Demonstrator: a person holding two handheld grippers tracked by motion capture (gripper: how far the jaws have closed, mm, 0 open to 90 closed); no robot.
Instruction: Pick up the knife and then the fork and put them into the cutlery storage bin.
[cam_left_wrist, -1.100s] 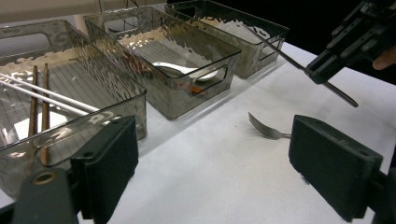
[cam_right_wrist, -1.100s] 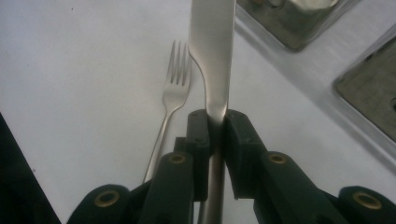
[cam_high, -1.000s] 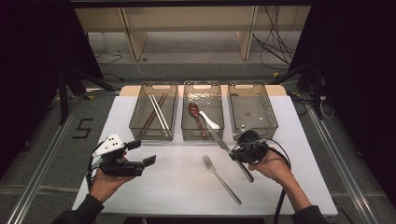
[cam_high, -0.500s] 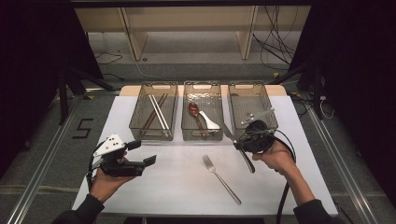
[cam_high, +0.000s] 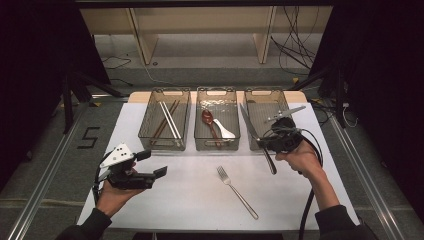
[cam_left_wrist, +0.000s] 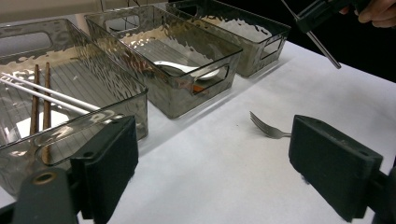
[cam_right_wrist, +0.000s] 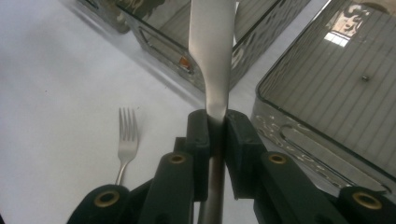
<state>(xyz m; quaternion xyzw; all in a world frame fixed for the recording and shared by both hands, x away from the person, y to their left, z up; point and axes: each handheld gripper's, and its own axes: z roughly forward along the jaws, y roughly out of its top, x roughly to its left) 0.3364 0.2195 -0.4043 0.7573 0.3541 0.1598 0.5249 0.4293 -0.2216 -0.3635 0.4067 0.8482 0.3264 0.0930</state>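
So my right gripper is clamped on the knife, blade hanging over the near rim of the right bin; I'd keep it level and lower it lengthwise so it doesn't clip the wall; left gripper sits wide apart, holding nothing, well left of that bin; the fork waits in front of it.
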